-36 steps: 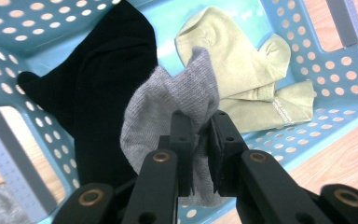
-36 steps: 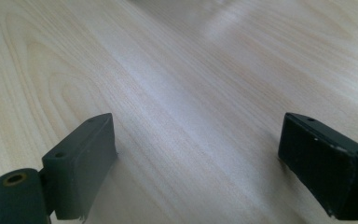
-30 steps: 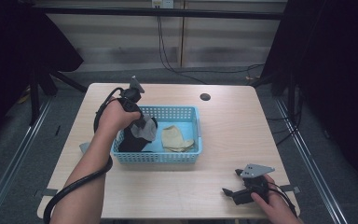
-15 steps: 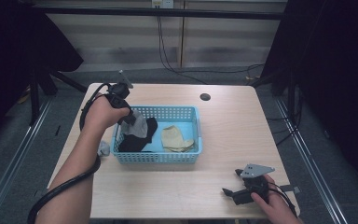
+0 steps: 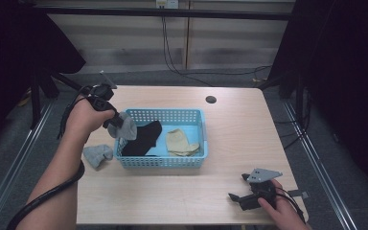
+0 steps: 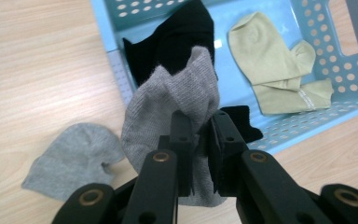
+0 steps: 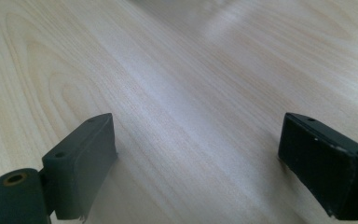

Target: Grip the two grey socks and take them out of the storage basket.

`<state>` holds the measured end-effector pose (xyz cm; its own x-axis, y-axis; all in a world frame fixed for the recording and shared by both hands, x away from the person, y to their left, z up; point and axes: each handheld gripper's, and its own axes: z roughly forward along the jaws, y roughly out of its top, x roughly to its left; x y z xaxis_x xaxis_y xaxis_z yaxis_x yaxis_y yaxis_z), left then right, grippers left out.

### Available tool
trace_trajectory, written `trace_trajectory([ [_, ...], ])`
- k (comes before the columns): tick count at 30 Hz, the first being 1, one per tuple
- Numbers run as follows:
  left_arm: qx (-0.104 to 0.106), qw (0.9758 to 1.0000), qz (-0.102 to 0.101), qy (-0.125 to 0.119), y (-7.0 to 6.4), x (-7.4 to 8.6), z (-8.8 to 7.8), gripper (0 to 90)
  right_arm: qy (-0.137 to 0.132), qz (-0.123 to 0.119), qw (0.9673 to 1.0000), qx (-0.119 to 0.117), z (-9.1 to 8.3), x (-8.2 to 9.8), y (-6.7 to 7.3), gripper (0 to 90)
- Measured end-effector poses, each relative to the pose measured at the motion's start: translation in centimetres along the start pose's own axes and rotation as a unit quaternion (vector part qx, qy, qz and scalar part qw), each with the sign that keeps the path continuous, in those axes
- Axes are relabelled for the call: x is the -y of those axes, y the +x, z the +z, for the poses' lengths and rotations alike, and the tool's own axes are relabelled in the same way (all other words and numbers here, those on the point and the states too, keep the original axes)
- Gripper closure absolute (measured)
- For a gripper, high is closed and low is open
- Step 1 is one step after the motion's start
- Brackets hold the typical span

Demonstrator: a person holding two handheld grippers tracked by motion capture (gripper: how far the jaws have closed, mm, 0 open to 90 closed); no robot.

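Resting at the near right edge of the table (image 5: pixel 182 201), the right gripper (image 5: pixel 239 196) lies in the person's right hand (image 5: pixel 280 211) with its jaws spread wide; in the right gripper view bare light wood shows between the two black jaws and nothing is held.

Farther in, at the left side of the table, a loose grey sock (image 5: pixel 98 154) lies flat on the wood just outside the basket's left wall. In the left gripper view this sock (image 6: pixel 72 158) sits to the lower left of the jaws, apart from them.

Above it, the left gripper (image 5: pixel 114 120) is carried in the person's left hand (image 5: pixel 84 117), raised over the left rim of the blue basket (image 5: pixel 191 160). Its jaws are closed on a second grey sock (image 5: pixel 127 127), which hangs down from them over the basket's left edge. In the left gripper view the two black jaws pinch a fold of this held grey sock (image 6: pixel 172 102), with the fabric bunched on both sides of them.

Inside the basket, a black sock (image 5: pixel 143 139) lies across the left half of the floor, and a beige sock (image 5: pixel 182 142) lies folded in the right half, the two set close together. A black cable trails from the left gripper along the forearm.

At the far side of the table, a round dark hole (image 5: pixel 211 99) sits in the wood beyond the basket.
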<state>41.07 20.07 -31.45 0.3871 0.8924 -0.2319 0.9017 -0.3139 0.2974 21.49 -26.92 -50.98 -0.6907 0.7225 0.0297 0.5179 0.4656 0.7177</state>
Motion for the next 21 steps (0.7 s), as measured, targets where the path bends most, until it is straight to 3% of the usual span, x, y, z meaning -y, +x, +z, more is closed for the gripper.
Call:
trace_trajectory([
  [8,-0.002,0.9998,-0.019,-0.005,1.9,1.1,-0.9,81.4,0.0,0.0,1.0,0.0,0.0,0.0,0.0,10.7],
  [16,-0.006,0.9996,-0.023,-0.016,2.6,1.8,-2.7,81.4,0.0,0.0,1.0,0.0,0.0,0.0,0.0,10.7],
  [21,-0.021,0.9993,-0.028,-0.014,3.2,2.4,-3.4,81.4,0.0,0.0,1.0,0.0,0.0,0.0,0.0,10.7],
])
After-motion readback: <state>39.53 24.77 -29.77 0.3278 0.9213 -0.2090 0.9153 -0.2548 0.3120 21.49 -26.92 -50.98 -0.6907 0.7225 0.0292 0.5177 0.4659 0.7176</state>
